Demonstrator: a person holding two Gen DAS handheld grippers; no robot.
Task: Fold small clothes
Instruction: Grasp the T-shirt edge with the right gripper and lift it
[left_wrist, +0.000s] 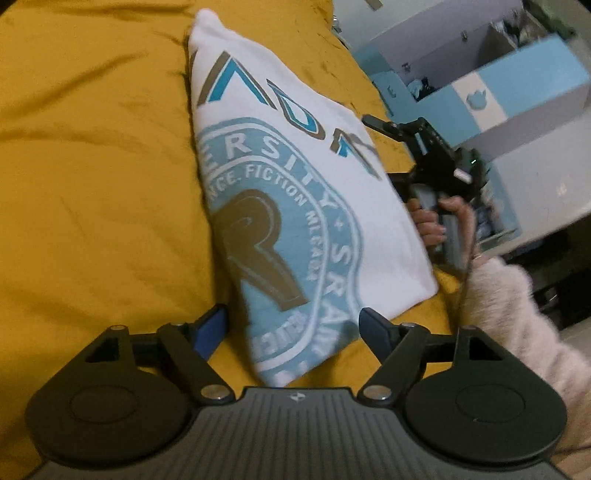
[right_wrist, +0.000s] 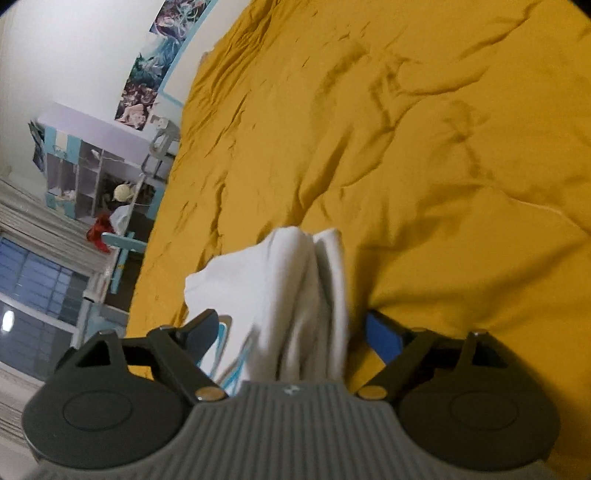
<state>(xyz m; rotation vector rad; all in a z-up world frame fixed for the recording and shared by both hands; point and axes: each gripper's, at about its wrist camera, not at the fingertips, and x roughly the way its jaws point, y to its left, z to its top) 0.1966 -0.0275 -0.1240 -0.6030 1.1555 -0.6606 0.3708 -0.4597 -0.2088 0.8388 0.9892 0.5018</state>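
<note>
My left gripper (left_wrist: 291, 330) stands wide, both blue-padded fingers spread well apart. The near corner of the folded white T-shirt with the light-blue and brown crest print (left_wrist: 291, 192) lies between them, and neither pad presses on the cloth; I cannot tell whether the left pad brushes its edge. My right gripper (right_wrist: 291, 330) is spread just as wide. In its own view a bunched white fold of the same shirt (right_wrist: 295, 295) rises between the fingers, close to the right-hand blue pad, but I see no pinch on it. Neither tool holds anything.

The shirt rests on the mustard-yellow rumpled bedspread (left_wrist: 92, 166), running away from my left gripper as a long folded panel, print side up. From the left camera I see my right gripper (left_wrist: 410, 136) at the shirt's far right edge, gripped by a hand (left_wrist: 443, 229) in a fluffy cream sleeve (left_wrist: 517, 314).

On the print I can read "ERSITY", "FICTION" and part of a word ending in "CE." around the ring of the crest, with a large brown "R" at its centre. Bigger angular letters above it are cut off by the fold and I cannot read them. Smaller lettering on the ring is too blurred.
</note>
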